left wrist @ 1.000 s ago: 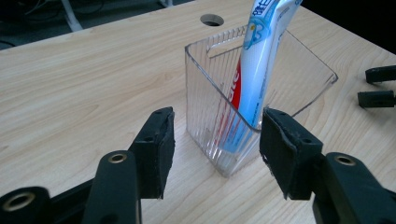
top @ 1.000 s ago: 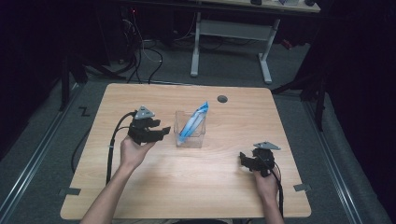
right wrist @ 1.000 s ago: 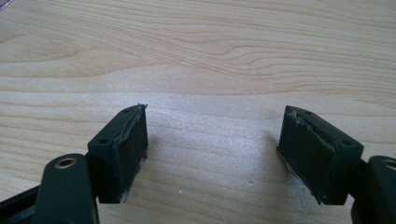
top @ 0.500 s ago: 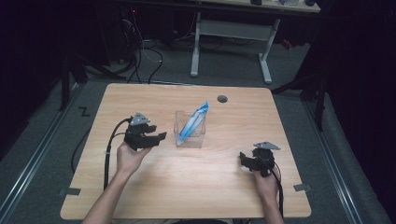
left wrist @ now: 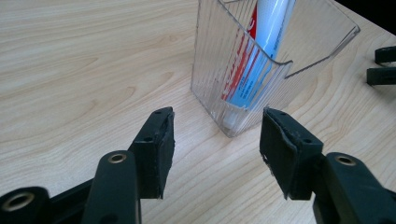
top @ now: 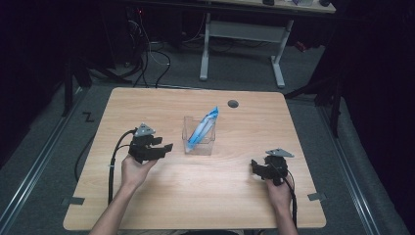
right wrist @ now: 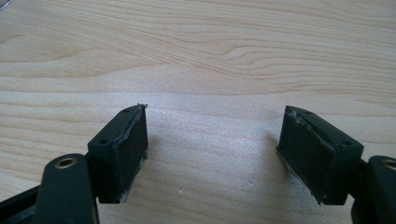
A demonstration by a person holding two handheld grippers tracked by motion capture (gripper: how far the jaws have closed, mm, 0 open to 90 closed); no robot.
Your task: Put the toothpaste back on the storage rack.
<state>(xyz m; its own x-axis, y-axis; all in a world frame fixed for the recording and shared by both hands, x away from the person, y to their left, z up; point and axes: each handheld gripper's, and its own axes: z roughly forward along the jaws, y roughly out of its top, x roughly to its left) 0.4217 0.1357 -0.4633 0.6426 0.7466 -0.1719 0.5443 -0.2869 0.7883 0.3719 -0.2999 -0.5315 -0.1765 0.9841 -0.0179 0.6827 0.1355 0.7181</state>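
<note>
Just beyond the left gripper's [left wrist: 215,149] parted, empty fingers stands the clear holder [left wrist: 261,70] with toothpaste [left wrist: 261,46].

Your only obstacle on the table [top: 147,205] is the clear holder [top: 199,142] at its middle, with the toothpaste tube [top: 203,128] leaning out of its top toward the far right. Bare wood lies open all around it, and between your left gripper [top: 164,147] and right gripper [top: 254,166].
</note>
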